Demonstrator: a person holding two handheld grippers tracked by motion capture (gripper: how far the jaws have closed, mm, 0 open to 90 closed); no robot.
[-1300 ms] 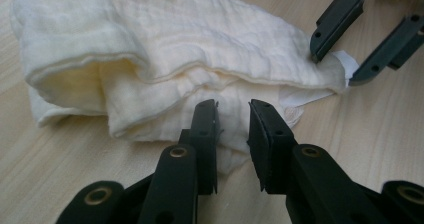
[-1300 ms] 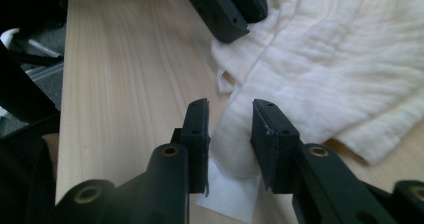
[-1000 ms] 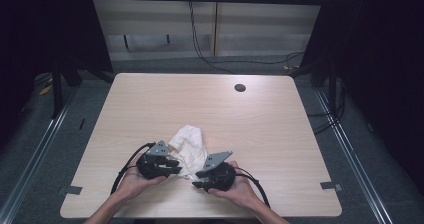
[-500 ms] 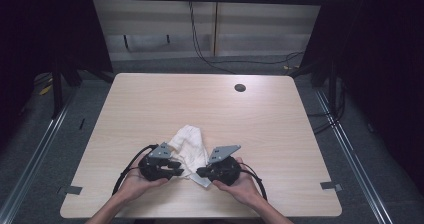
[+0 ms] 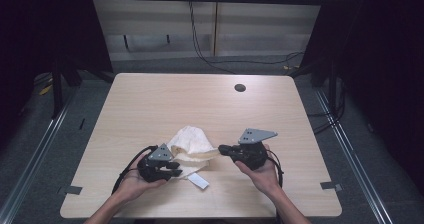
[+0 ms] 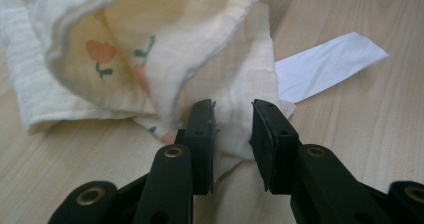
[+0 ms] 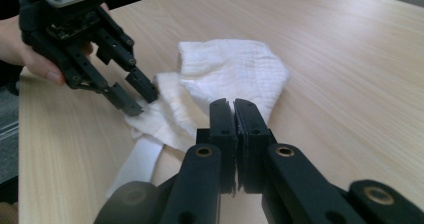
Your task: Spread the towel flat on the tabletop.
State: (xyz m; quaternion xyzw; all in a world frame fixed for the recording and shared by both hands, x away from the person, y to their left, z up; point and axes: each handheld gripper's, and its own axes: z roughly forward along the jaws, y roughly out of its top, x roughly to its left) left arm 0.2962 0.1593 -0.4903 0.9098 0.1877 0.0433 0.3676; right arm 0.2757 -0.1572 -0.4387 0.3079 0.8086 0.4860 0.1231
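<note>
Holding: a person is gripping a cream cloth (image 5: 192, 145) with two hand-held grippers over a wooden table (image 5: 150, 99).
Cloth position: it is lying bunched on the near half of the table, well apart from the dark round hole (image 5: 240, 88) near the far edge.
Cloth detail: the left gripper view is showing a small flower print (image 6: 100, 54) on an inner fold, orange bloom on a green stem.
Label: a white tag (image 5: 198, 181) is trailing from the near side of the cloth and lying flat on the table.
Left gripper (image 5: 176, 170): it is sitting at the near-left corner of the cloth, jaws partly apart, with a thick fold of the cloth between the pads and pressed by both.
Left hand (image 5: 132, 179): it is cupping the gripper body from below, just beside the cloth.
Right gripper (image 5: 222, 149): it is pinching the right edge of the cloth; its jaws have just been closing and are now nearly together, with a thin layer of fabric caught between them.
Cloth under tension: the pinched edge is being held off the table, drawn toward the right gripper.
Right hand (image 5: 260, 171): it is holding its gripper to the right of the cloth.
</note>
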